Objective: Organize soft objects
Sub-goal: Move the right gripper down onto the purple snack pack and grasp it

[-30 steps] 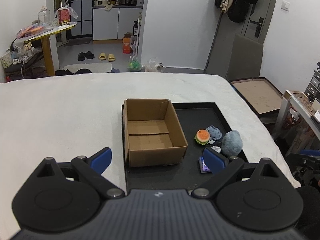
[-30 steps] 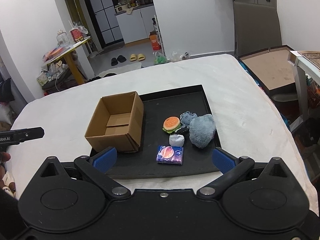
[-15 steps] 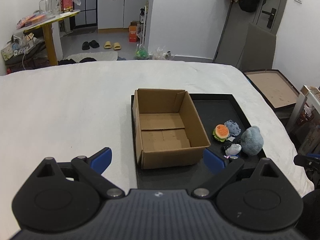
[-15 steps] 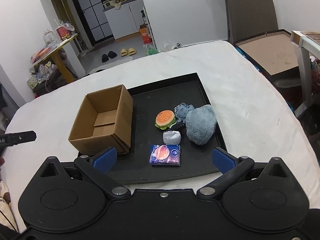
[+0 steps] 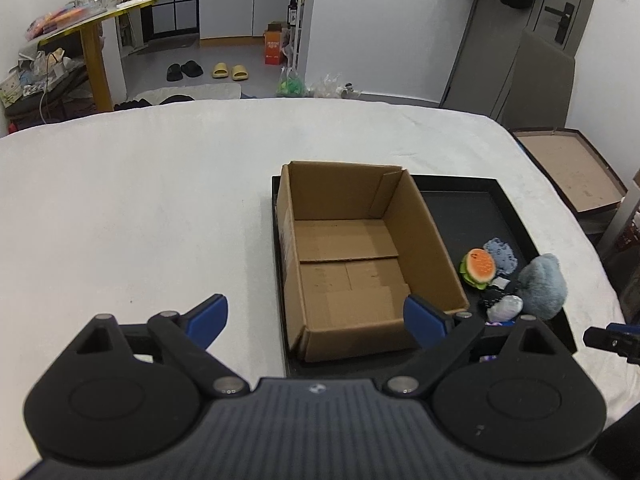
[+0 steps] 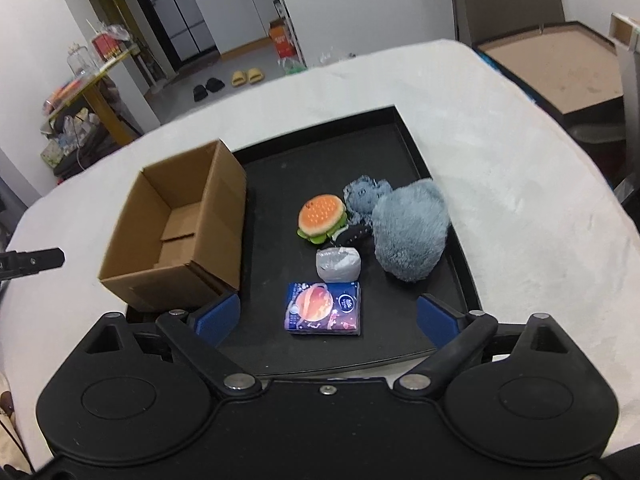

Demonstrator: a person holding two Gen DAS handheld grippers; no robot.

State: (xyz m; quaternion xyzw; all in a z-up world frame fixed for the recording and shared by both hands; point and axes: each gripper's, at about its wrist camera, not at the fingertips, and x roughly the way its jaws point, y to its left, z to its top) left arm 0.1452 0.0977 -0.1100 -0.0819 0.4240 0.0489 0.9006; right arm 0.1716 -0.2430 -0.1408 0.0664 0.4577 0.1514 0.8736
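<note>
A counter (image 6: 500, 152) draped in white, nappy cloth carries one shallow black tray (image 6: 408, 136) with a raised rim and a matte floor. One open cardboard box (image 5: 352, 256) of plain brown corrugated board, rectangular and empty, stands on the tray's left part, its flaps folded flat inside. The soft objects lie clustered on the tray to the right of the box, six in count: one large rounded grey-blue plush (image 6: 410, 232) with long fuzzy pile; one flat square tissue pack (image 6: 323, 309) in glossy purple printed film; one smaller blue-grey nubbly plush (image 6: 366, 196) touching the large one; one round burger-shaped plush (image 6: 322, 218), orange on top with a green frill; one crumpled silvery-grey lump (image 6: 338, 266) just beyond the tissue pack; one small black item (image 6: 352, 235) between burger and large plush, its kind not discernible. Left hand-held gripper (image 5: 316, 316): blue-padded jaws spread wide, nothing between them, above the box's near wall. Right hand-held gripper (image 6: 328, 316): jaws apart though lately narrowing, framing the tissue pack without pressing it.
</note>
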